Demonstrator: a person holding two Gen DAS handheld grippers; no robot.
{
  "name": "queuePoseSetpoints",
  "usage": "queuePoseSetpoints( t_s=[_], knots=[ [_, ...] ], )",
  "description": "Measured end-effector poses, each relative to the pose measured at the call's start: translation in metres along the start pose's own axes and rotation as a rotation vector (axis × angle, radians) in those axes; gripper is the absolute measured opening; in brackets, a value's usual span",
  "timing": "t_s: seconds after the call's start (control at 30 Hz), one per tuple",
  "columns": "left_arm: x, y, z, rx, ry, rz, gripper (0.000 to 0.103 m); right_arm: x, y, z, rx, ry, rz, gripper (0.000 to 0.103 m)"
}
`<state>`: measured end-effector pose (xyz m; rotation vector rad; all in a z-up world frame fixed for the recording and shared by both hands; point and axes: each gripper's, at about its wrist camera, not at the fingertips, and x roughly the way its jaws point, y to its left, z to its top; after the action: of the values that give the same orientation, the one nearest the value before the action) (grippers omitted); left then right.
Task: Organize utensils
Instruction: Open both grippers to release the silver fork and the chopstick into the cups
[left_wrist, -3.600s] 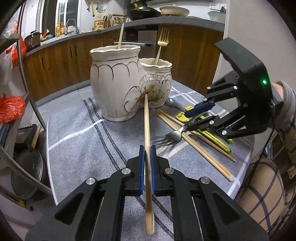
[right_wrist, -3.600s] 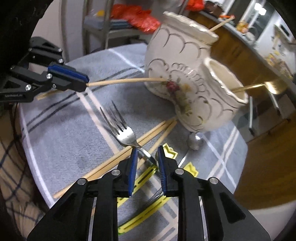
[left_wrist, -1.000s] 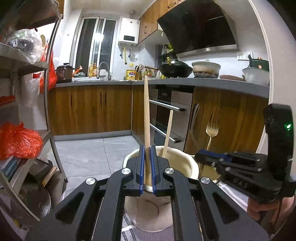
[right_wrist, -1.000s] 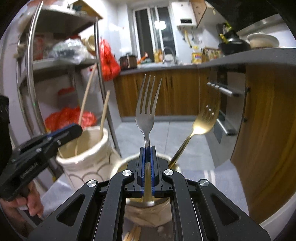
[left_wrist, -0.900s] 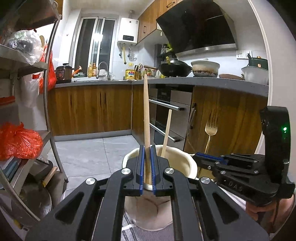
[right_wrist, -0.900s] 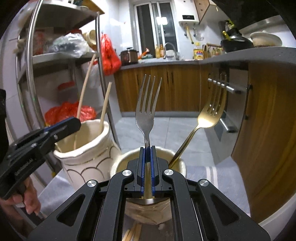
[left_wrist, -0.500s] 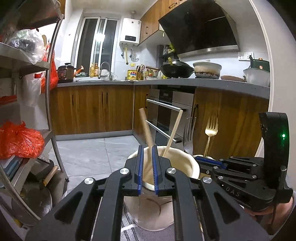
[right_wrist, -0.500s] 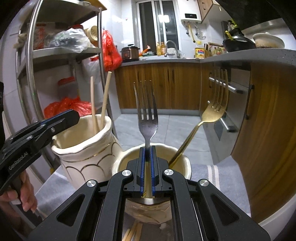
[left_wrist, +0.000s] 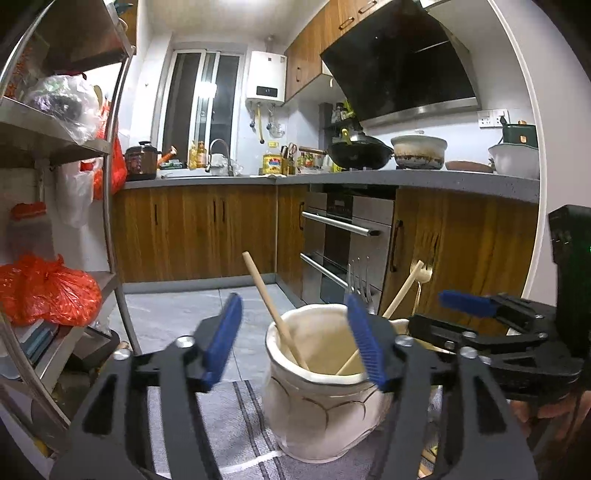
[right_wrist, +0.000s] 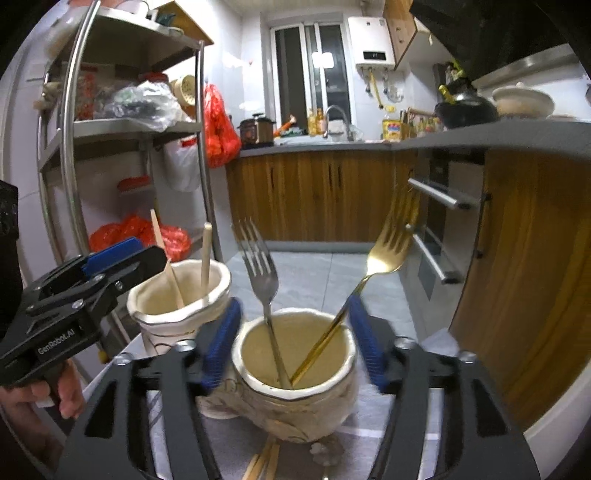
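From the left wrist view, the left gripper (left_wrist: 295, 339) is opening its jaws wide, with nothing pinched between them. Past them the tall cream pot (left_wrist: 317, 406) is holding two chopsticks (left_wrist: 273, 314) that are standing up and leaning apart, one left and one right. From the right wrist view, the right gripper (right_wrist: 293, 345) is opening wide too, gripping nothing. Only here can you look into the small pot (right_wrist: 295, 398), where a silver fork (right_wrist: 264, 288) and a gold fork (right_wrist: 373, 273) are standing tines up, crossing at the bottom. More chopsticks (right_wrist: 264, 463) are lying on the cloth.
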<state>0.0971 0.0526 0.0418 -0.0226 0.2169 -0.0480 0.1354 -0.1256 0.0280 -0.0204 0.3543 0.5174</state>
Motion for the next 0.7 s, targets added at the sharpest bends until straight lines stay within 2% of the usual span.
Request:
queuePoseSetpoints(
  t_s=[0.07,0.17,0.3,0.5,0.7],
  knots=[
    [-0.005,0.001,0.001,-0.002,-0.01,0.015,0.082,-0.009,-0.001,0.0,-0.001,-0.022,-0.025,0.096],
    [-0.015,0.001,0.005,0.002,-0.029,0.04,0.098,-0.019,-0.002,0.0,-0.005,-0.048,-0.077,0.098],
    [-0.029,-0.003,0.011,0.018,-0.041,0.069,0.098,-0.028,-0.002,-0.002,-0.014,-0.057,-0.133,0.098],
    [-0.047,-0.007,0.011,0.021,-0.026,0.08,0.098,-0.04,-0.001,-0.013,-0.023,-0.027,-0.138,0.098],
    [-0.062,-0.016,0.0,0.016,0.024,0.071,0.098,-0.056,-0.002,-0.025,-0.012,-0.008,-0.129,0.098]
  ],
)
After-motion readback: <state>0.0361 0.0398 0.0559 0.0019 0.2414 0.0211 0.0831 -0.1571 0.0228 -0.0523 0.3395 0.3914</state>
